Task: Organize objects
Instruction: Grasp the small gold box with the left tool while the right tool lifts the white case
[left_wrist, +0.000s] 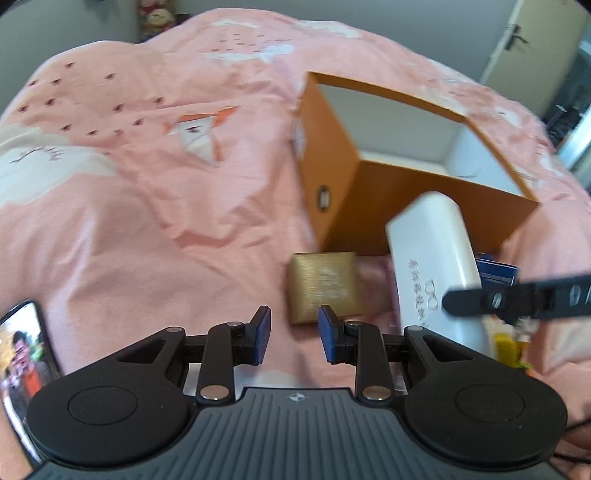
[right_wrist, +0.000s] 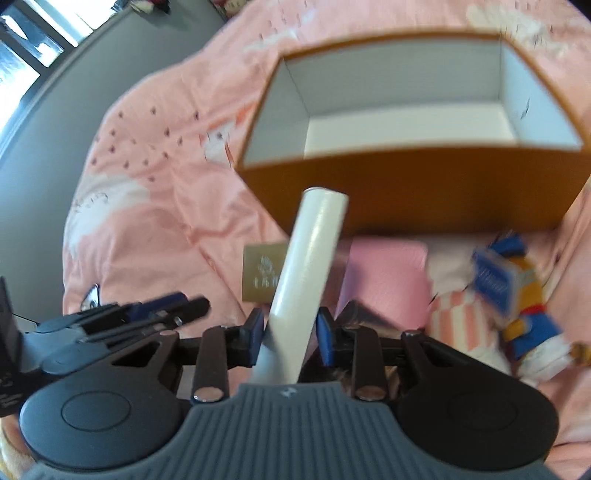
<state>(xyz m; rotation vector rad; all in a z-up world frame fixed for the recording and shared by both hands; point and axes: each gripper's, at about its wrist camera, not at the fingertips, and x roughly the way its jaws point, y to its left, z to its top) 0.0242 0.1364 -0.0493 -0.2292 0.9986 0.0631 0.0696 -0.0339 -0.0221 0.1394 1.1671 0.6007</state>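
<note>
A pink quilt (left_wrist: 155, 192) printed with foxes, white clouds and small dark marks covered the bed and filled most of both views. Beyond it stood grey walls, a pale door (left_wrist: 517, 40) with a handle at the upper right of the left view, and a bright window (right_wrist: 22, 48) at the upper left of the right view. Soft toys (left_wrist: 155, 16) sat far off at the head of the bed. A phone (left_wrist: 26, 354) with a lit screen lay at the left edge.

An orange box (left_wrist: 332, 166) with a white lining stood open on the quilt; nothing showed inside it. Just in front of it lay a gold box (left_wrist: 323, 286), a pink pad (right_wrist: 384, 273), a small blue box (right_wrist: 493, 280), and a duck plush (right_wrist: 528, 321) in blue and yellow.

The right gripper (right_wrist: 290, 332) was clamped on a white glasses case (right_wrist: 308, 266), its blue pads pressing either side. The case stood tilted up in front of the orange box, its far end level with the near wall.

The left gripper (left_wrist: 293, 334) hung just before the gold box, jaws partly apart with nothing between them.
</note>
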